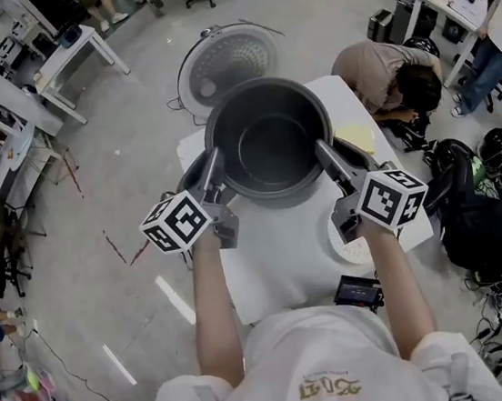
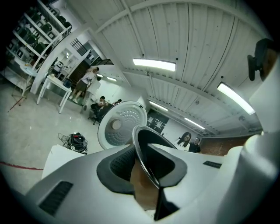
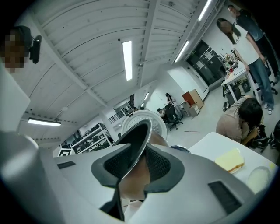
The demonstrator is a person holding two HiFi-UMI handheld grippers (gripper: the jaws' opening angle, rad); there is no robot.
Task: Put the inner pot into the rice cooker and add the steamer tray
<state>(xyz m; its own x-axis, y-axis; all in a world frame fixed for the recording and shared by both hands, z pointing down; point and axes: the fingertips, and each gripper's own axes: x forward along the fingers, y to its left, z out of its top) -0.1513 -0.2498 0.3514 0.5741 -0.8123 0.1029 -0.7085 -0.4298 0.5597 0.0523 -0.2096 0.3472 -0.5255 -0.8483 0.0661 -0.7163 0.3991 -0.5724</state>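
Inner pot [image 1: 269, 142] is held mouth-up and roughly level above the open rice cooker [image 1: 189, 177], whose lid [image 1: 231, 60] stands swung back behind it; the pot is not yet seated. The two-sided hold looks deliberate: a gripper on each opposite edge keeps the wide, thin-walled pot from tipping and keeps it square to the cooker well for a straight lowering. Left gripper [image 1: 213, 167]: fingers [image 2: 117, 168] closed part-way, pinching the pot's rim [image 2: 146, 159] edge-on between the ribbed pads. Right gripper [image 1: 327, 154]: fingers [image 3: 161, 165] likewise clamped on the rim, with the metal lip running up between the pads. A pale round disc, probably the steamer tray [image 1: 347, 248], lies on the bench [image 1: 273, 265] just beside the right gripper. It is partly hidden and untouched, so that step remains.
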